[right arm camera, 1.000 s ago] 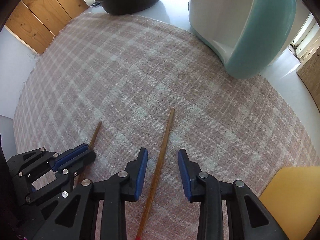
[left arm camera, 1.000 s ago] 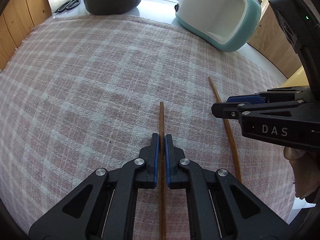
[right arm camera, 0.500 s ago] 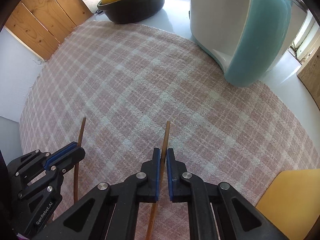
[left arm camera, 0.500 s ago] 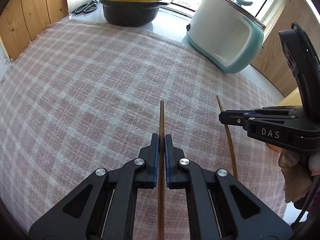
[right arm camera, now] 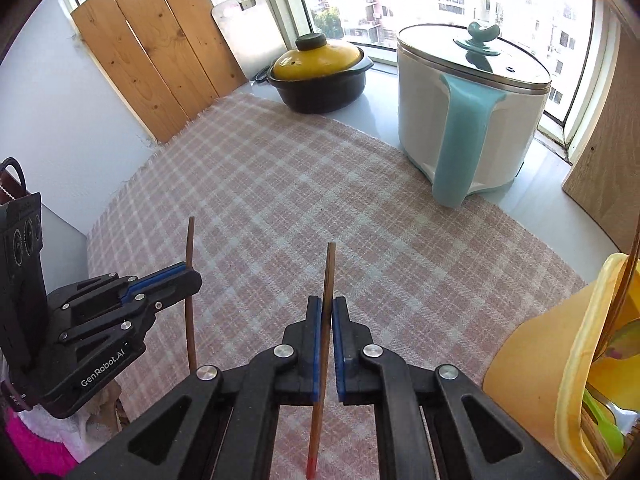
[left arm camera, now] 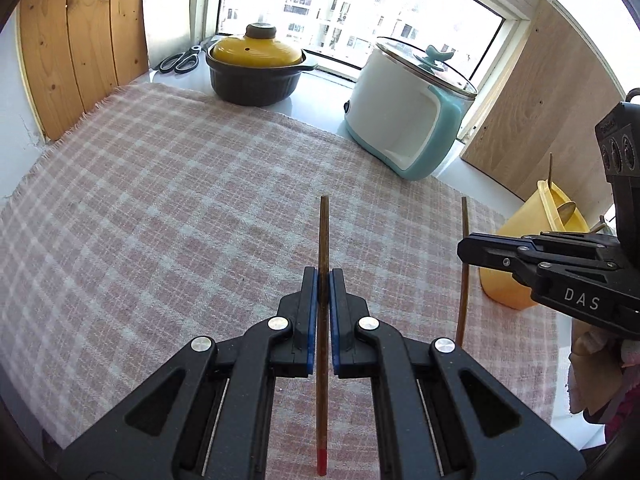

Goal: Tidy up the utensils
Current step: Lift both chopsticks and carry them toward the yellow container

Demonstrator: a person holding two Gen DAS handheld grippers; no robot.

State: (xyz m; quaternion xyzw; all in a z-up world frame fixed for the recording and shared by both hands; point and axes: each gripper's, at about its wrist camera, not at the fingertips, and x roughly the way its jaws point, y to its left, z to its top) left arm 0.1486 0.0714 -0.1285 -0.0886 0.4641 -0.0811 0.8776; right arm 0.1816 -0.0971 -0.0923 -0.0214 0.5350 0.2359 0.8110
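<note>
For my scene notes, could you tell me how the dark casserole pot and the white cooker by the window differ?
The casserole pot is low and dark with a solid yellow lid; the white cooker is taller, trimmed in teal, with a glass lid. The pot stands left of the cooker. Both sit lidded beyond the checked cloth.

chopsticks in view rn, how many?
2. One chopstick is clamped in the left gripper, the other chopstick in the right gripper. The yellow utensil holder may hide more.

left tongs (left arm camera: 323,280) clamped, right tongs (right arm camera: 327,307) clamped, both angled down
</note>
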